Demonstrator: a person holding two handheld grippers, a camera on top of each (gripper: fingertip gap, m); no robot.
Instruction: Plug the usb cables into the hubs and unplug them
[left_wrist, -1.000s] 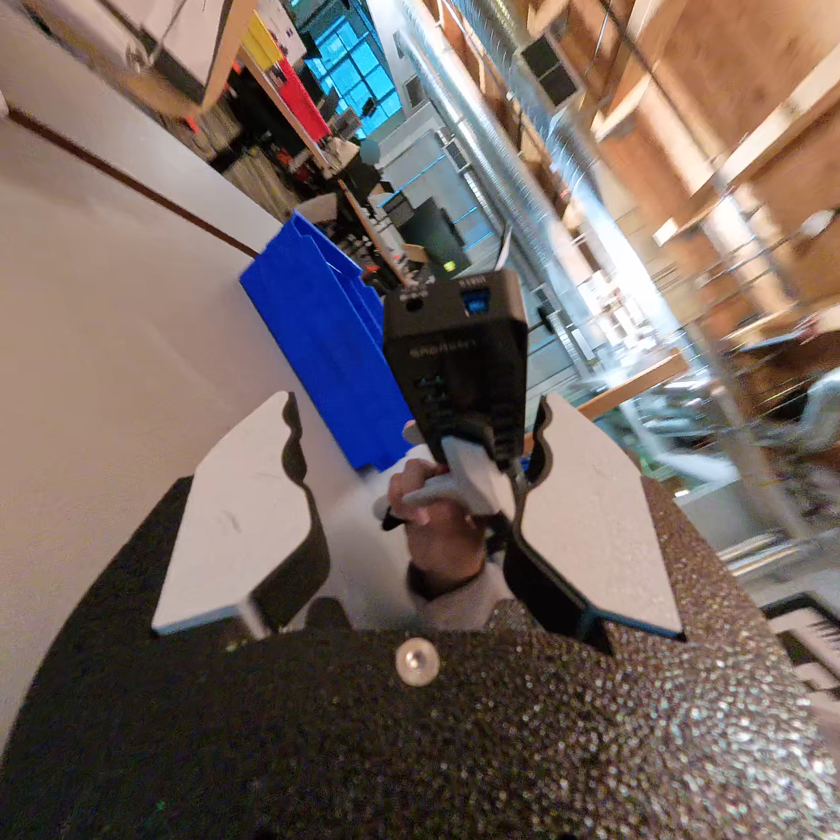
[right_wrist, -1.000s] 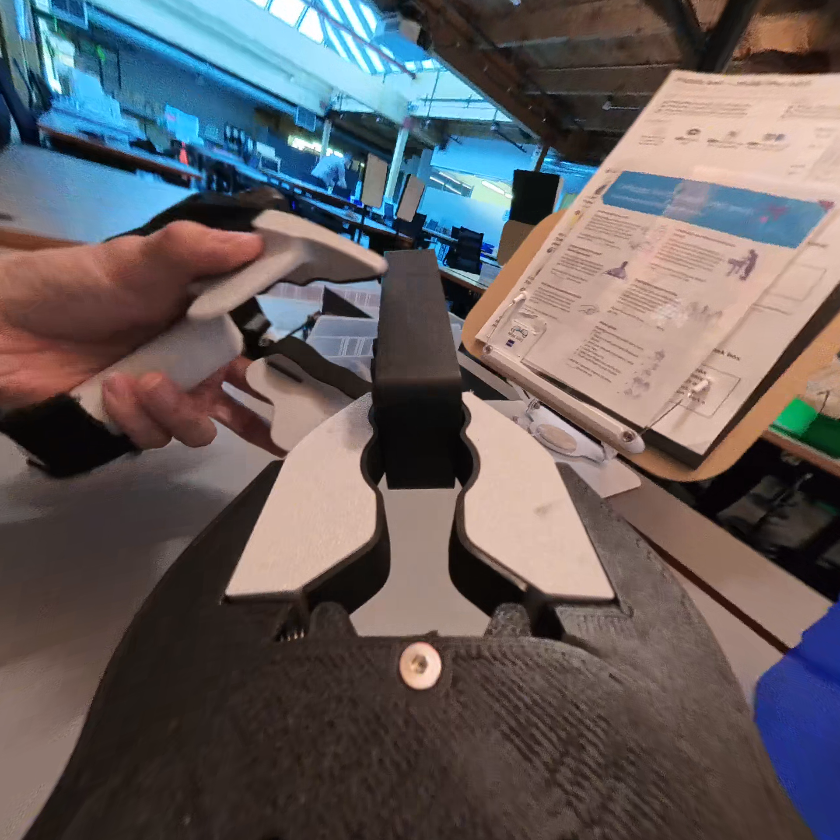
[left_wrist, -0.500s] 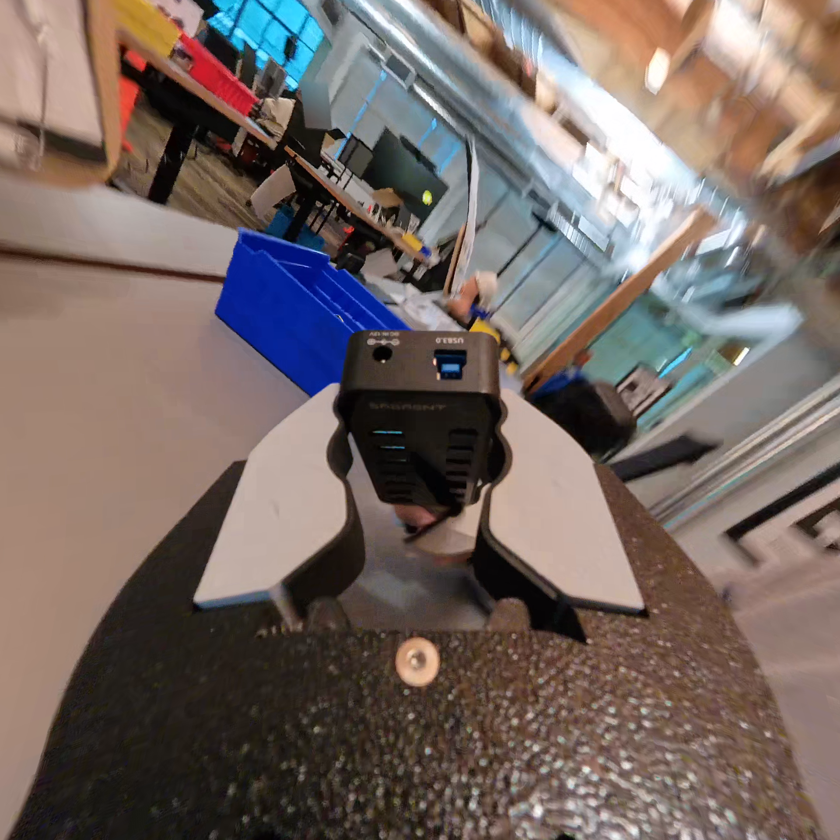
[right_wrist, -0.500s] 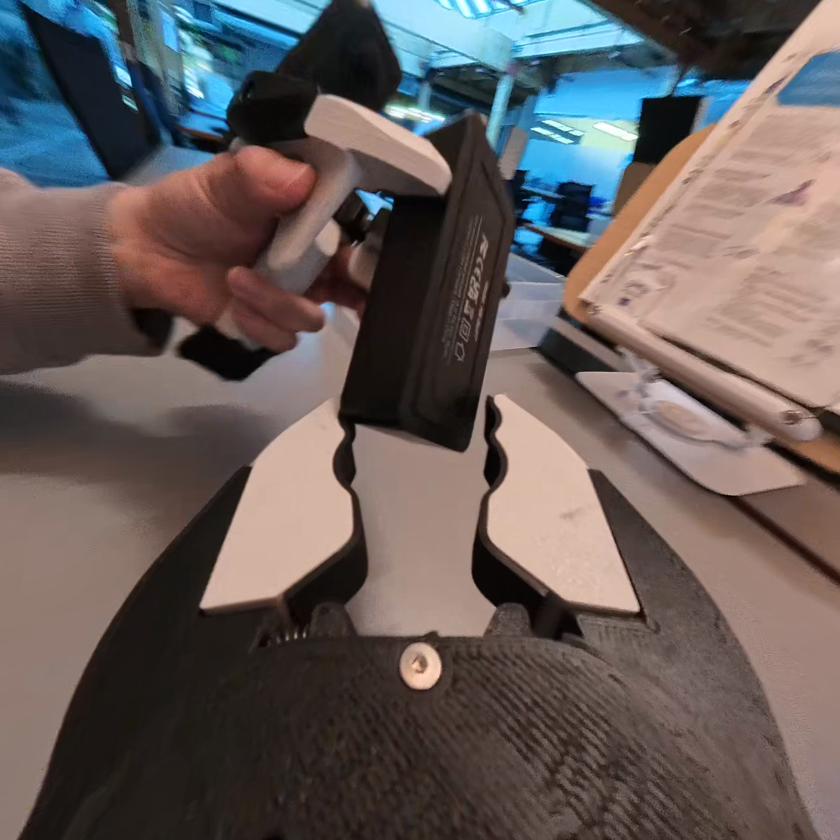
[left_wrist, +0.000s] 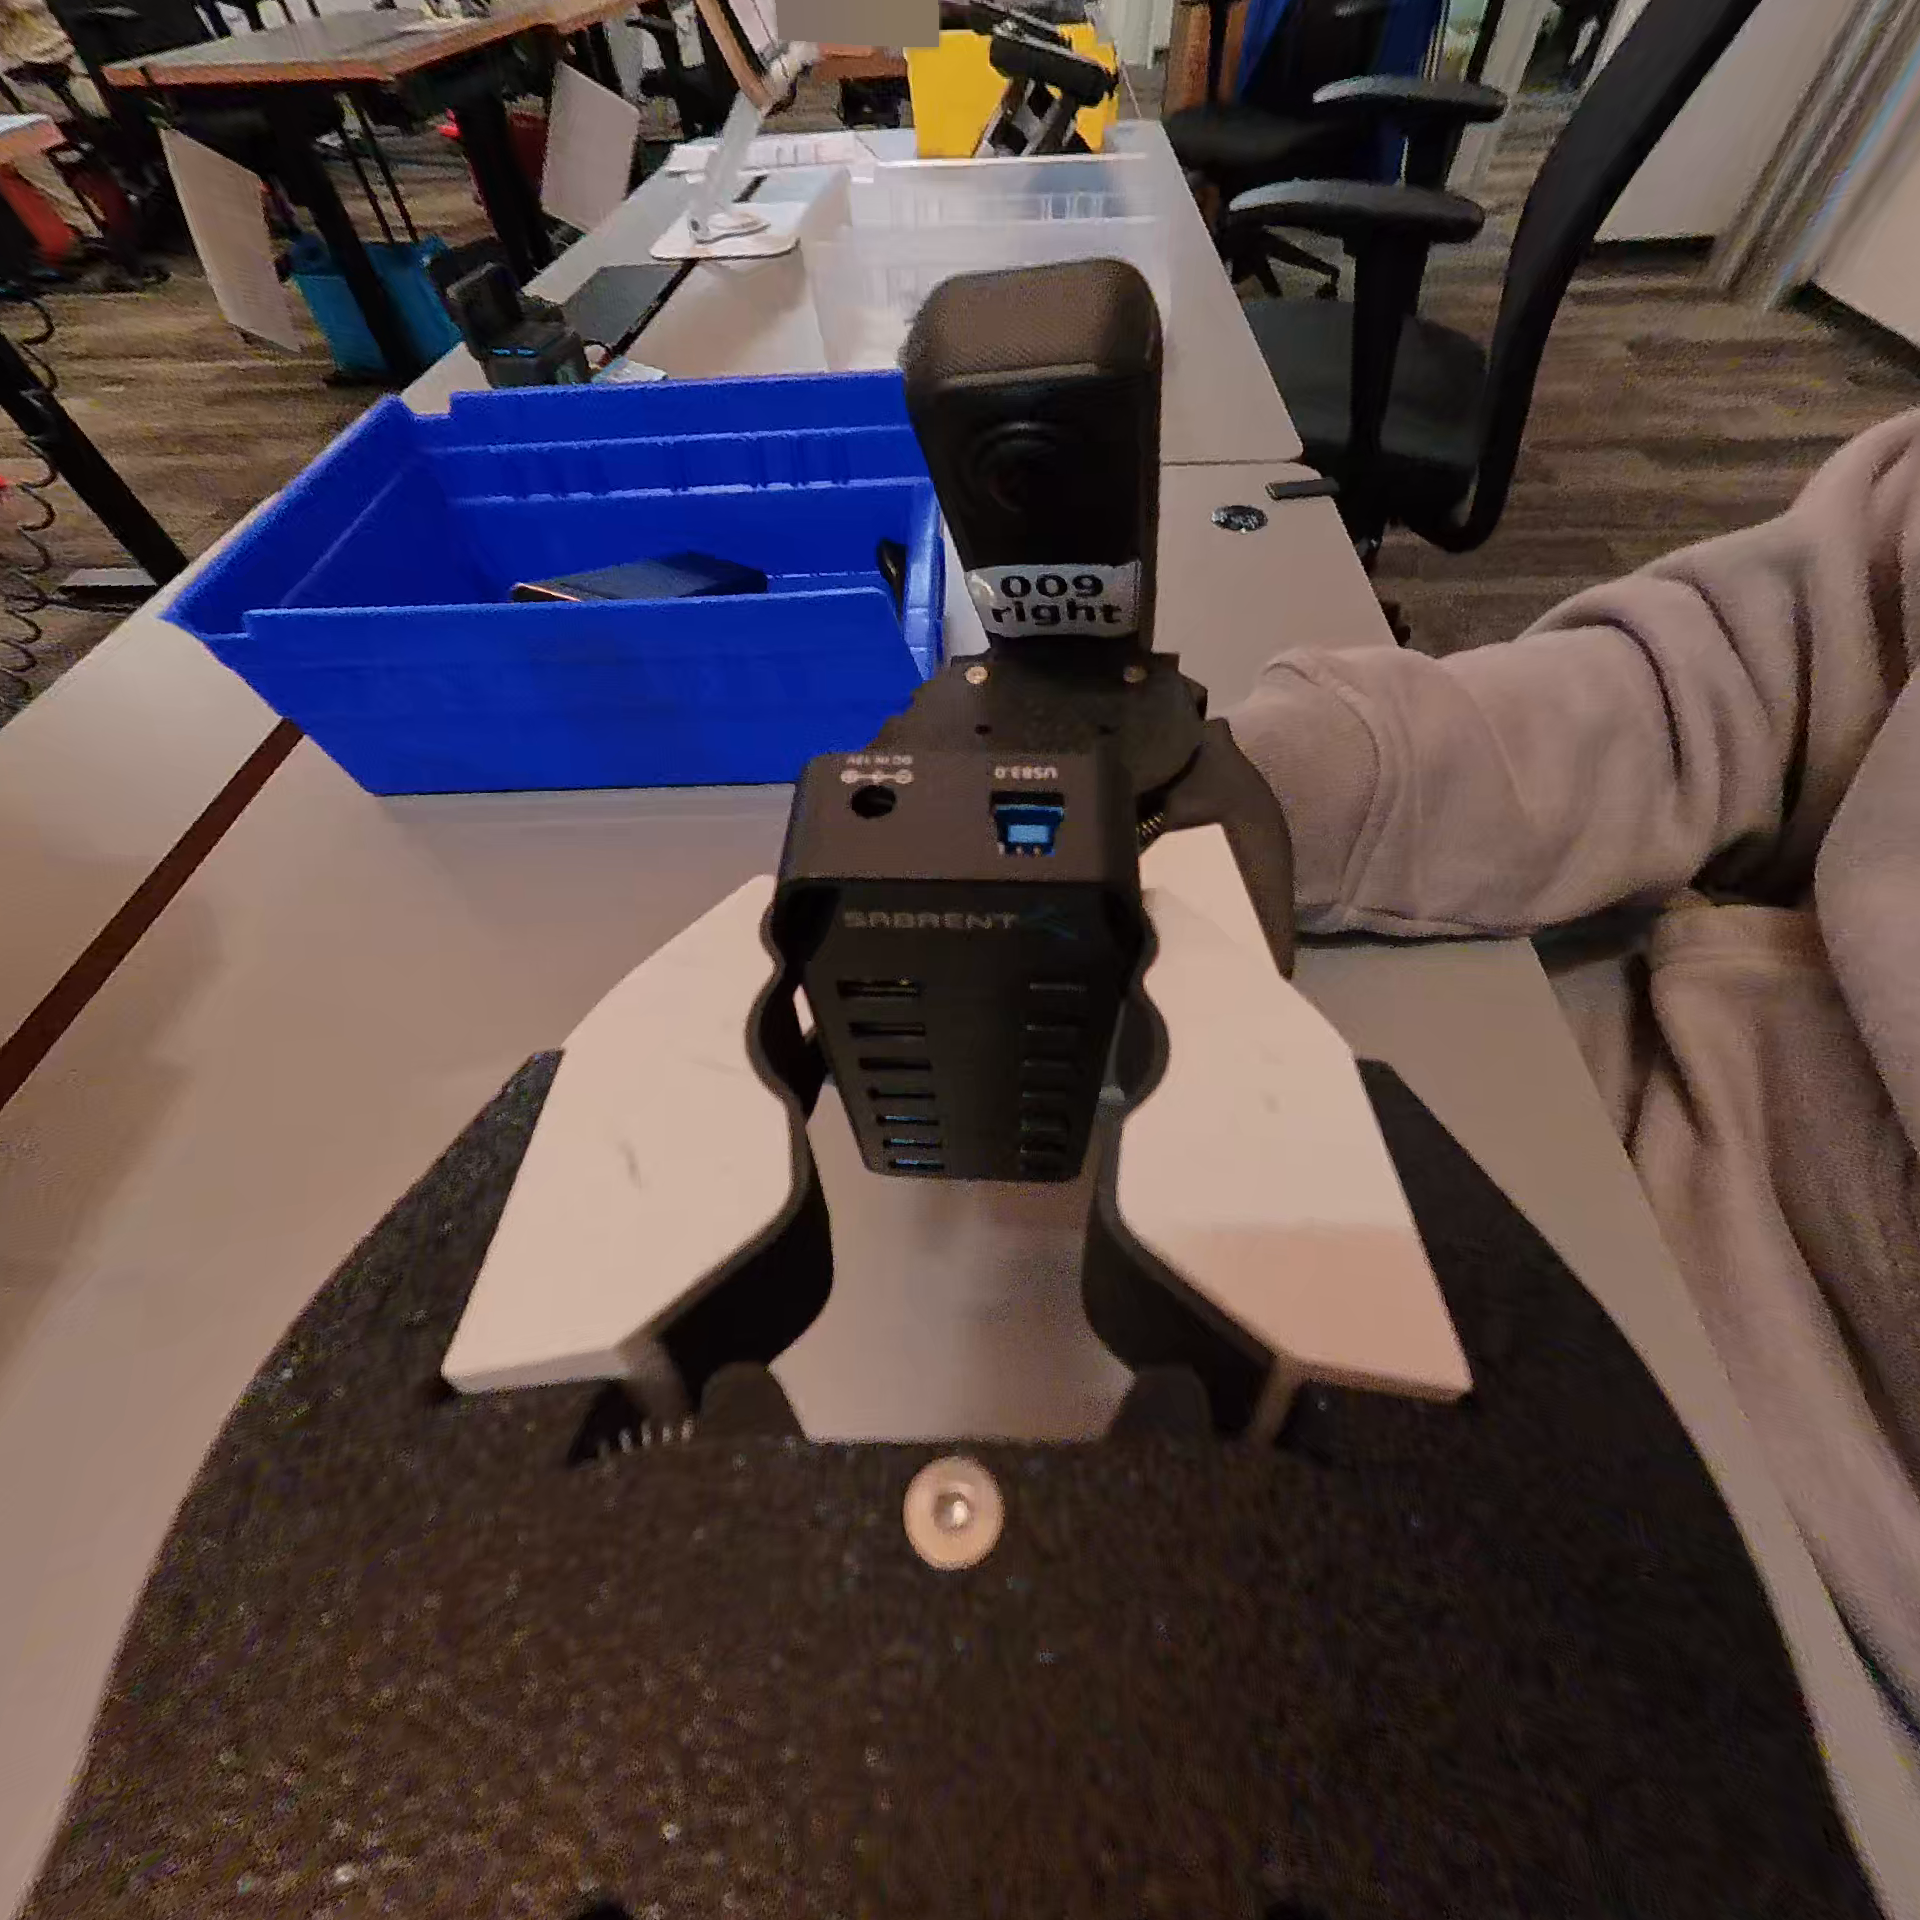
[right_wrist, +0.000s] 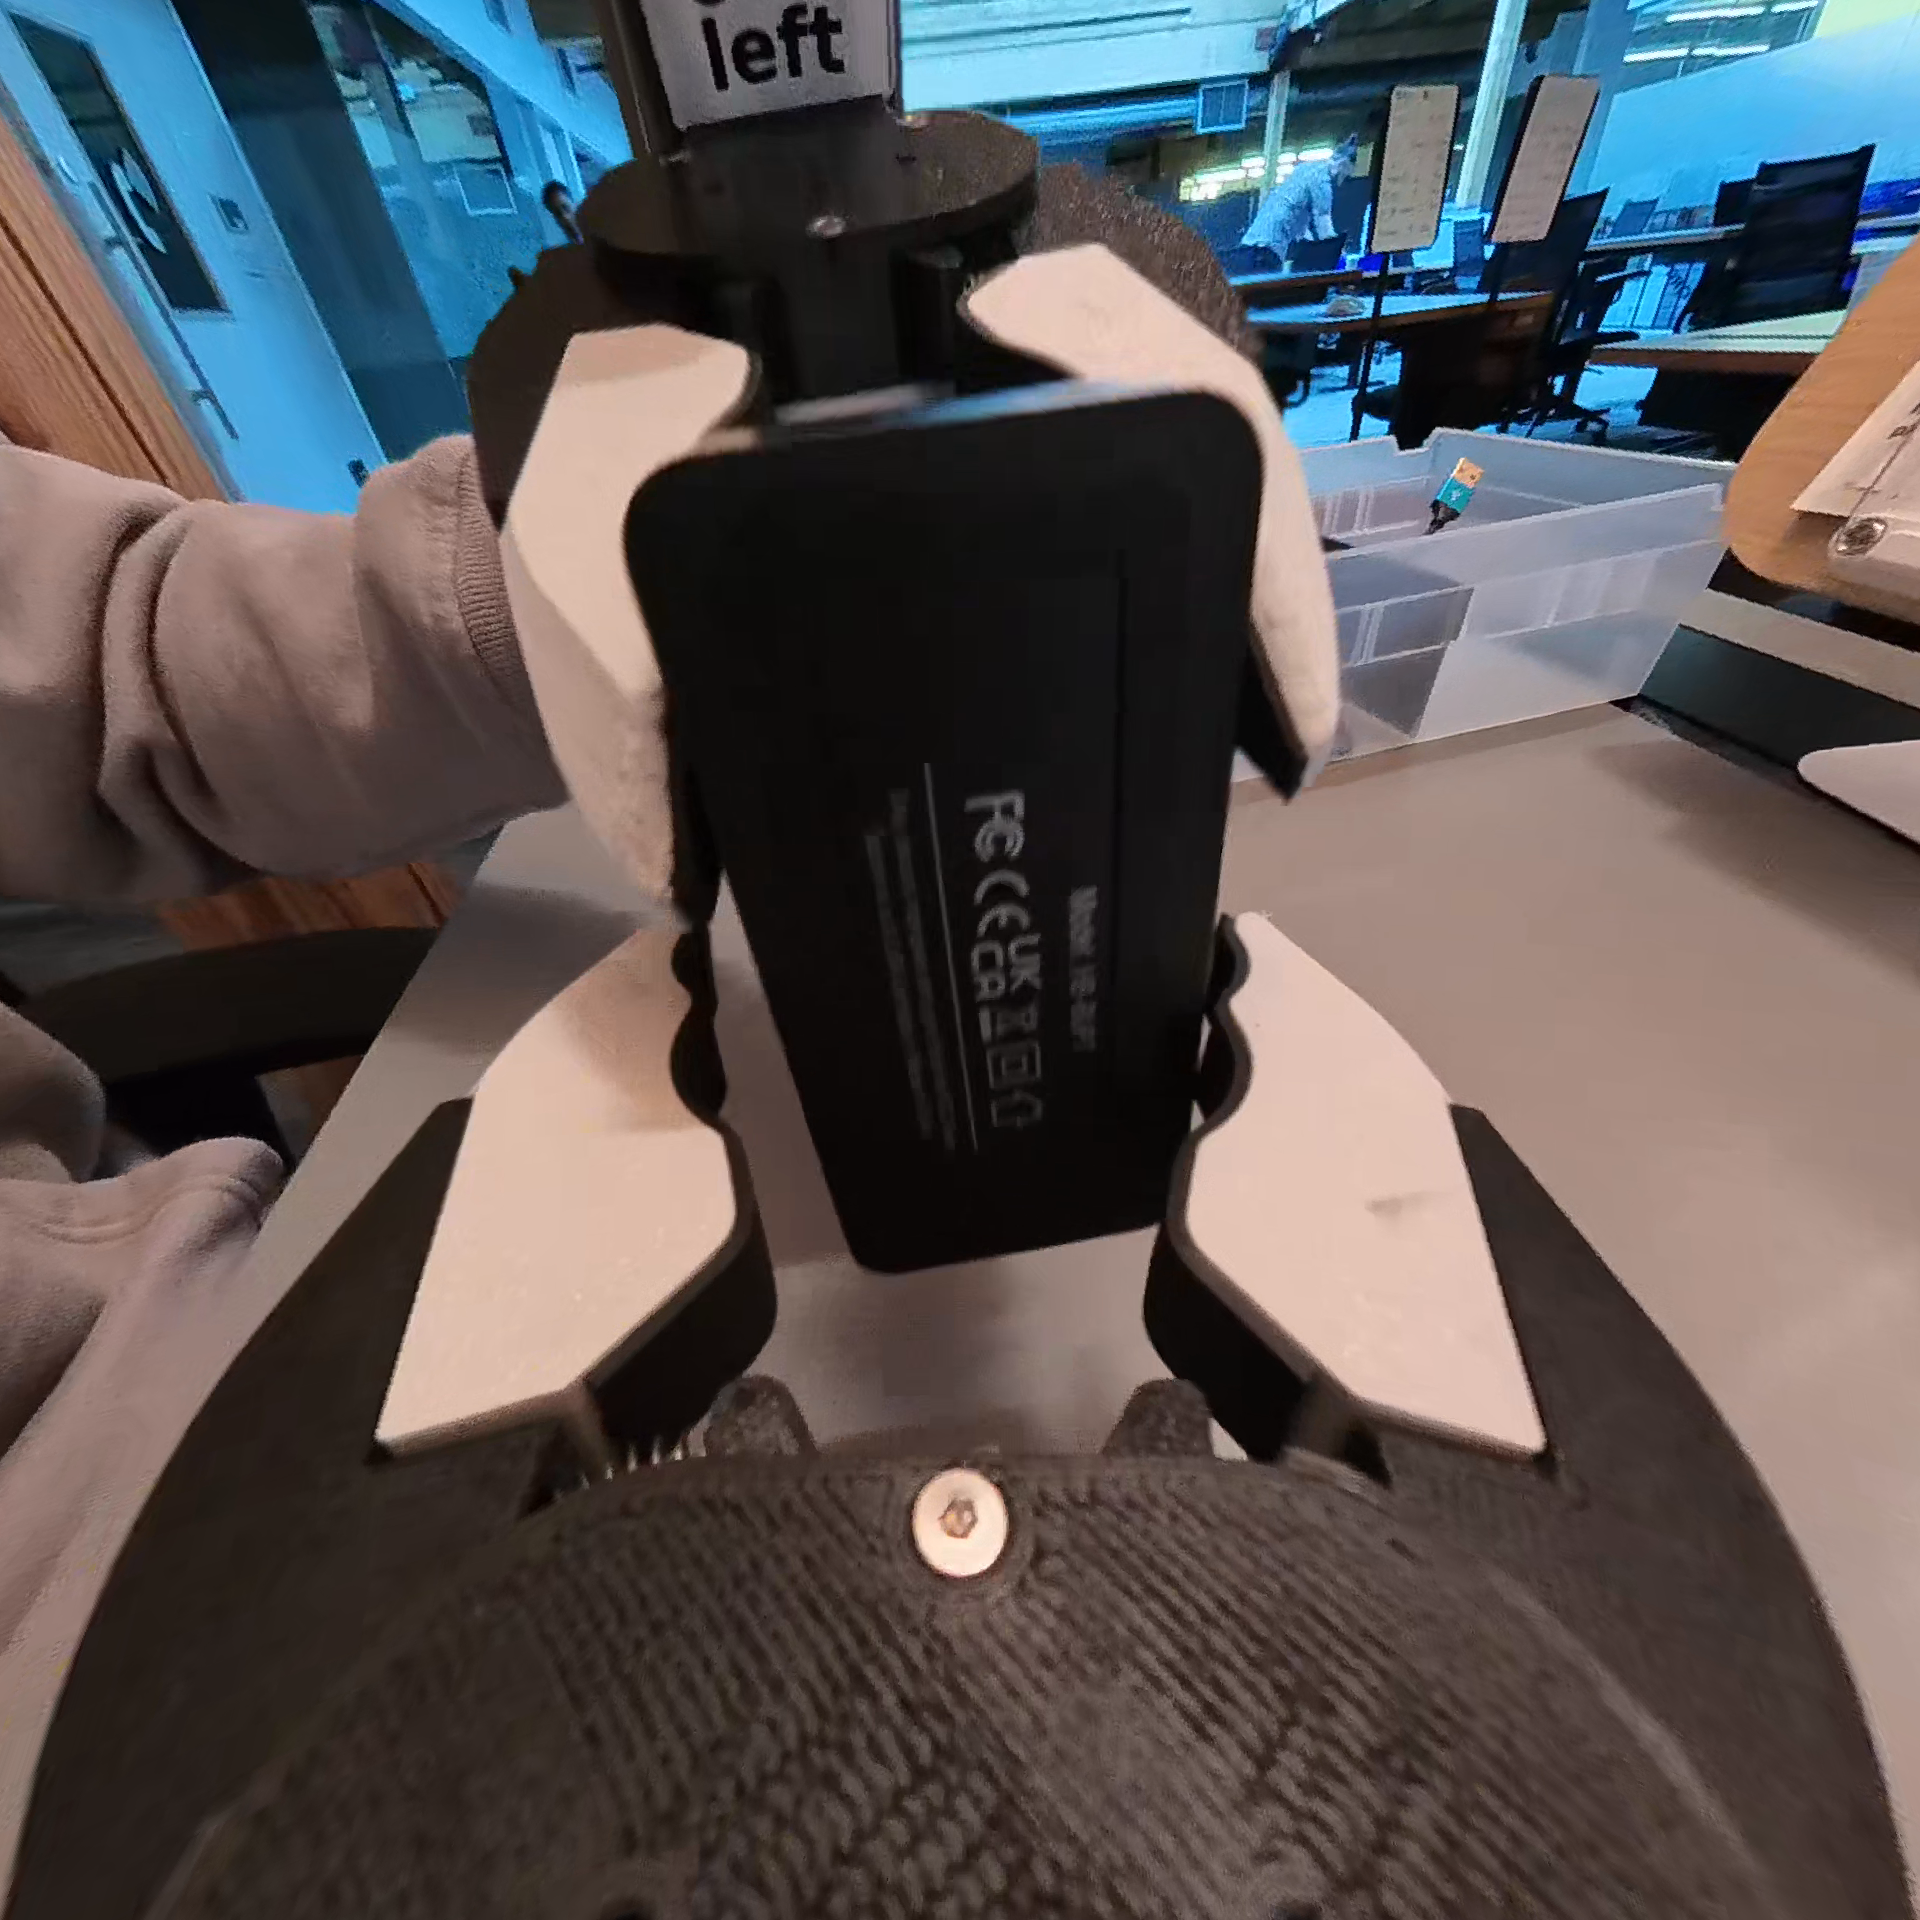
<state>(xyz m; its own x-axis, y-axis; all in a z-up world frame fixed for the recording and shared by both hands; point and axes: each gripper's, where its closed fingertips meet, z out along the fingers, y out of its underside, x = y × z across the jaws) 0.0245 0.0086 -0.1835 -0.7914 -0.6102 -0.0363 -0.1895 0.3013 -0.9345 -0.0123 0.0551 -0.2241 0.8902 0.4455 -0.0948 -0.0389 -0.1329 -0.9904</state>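
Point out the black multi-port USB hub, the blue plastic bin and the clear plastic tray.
Black multi-port USB hub (left_wrist: 961, 1029), left wrist view: on its ported top face.
Blue plastic bin (left_wrist: 561, 696), left wrist view: on its near outer wall.
Clear plastic tray (right_wrist: 1538, 613), right wrist view: on its front wall.

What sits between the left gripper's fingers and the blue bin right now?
In the left wrist view, the black USB hub, clamped by the left gripper, comes first; beyond it is bare grey tabletop up to the blue bin.

Hub (left_wrist: 961, 997) now in left claw (left_wrist: 956, 1039).
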